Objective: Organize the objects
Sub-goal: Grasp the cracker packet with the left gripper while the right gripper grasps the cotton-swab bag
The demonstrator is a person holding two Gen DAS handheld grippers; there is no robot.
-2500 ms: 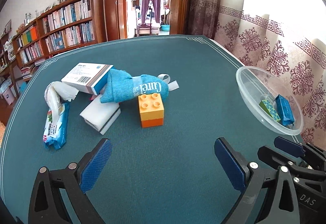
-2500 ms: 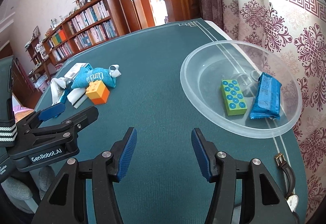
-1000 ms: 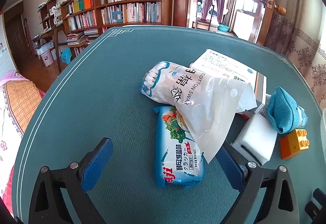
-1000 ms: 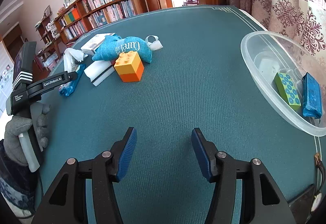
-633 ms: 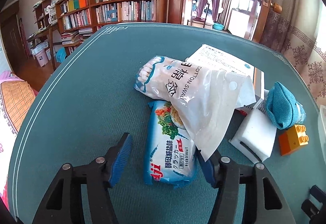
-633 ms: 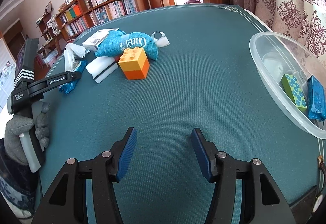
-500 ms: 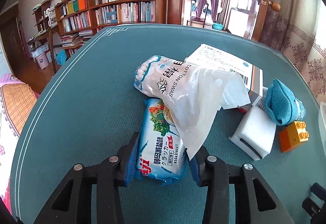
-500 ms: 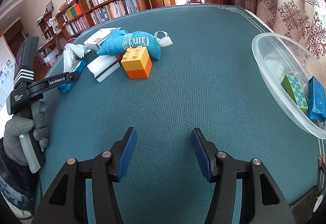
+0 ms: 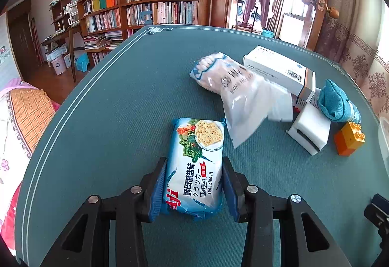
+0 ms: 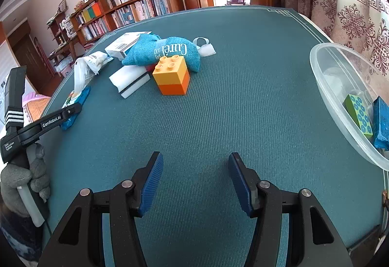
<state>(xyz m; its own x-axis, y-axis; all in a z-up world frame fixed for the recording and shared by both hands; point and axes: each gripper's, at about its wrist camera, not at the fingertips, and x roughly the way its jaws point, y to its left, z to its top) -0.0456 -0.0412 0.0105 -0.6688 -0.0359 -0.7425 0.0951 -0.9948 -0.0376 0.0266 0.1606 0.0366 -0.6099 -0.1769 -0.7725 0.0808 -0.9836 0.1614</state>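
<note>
My left gripper (image 9: 193,188) is shut on a blue soda biscuit packet (image 9: 197,162), pulled clear of the pile. The pile holds a clear cotton swab bag (image 9: 239,94), a white box (image 9: 279,71), a white sponge block (image 9: 310,131), a teal pouch (image 9: 336,103) and an orange toy brick (image 9: 349,138). My right gripper (image 10: 195,182) is open and empty over bare green cloth. In the right wrist view the orange brick (image 10: 172,75) and teal pouch (image 10: 165,52) lie ahead, and the left gripper (image 10: 60,116) shows at the left with the packet (image 10: 75,101).
A clear plastic bowl (image 10: 325,72) at the right holds a green dotted block (image 10: 359,114) and a blue packet (image 10: 380,121). The green table's left edge (image 9: 73,101) is close. Bookshelves (image 9: 150,2) and a doorway stand behind.
My left gripper swung to the pile, closed on the biscuit packet and drew it out from under the swab bag. My right gripper stayed open and shifted slightly toward the pile.
</note>
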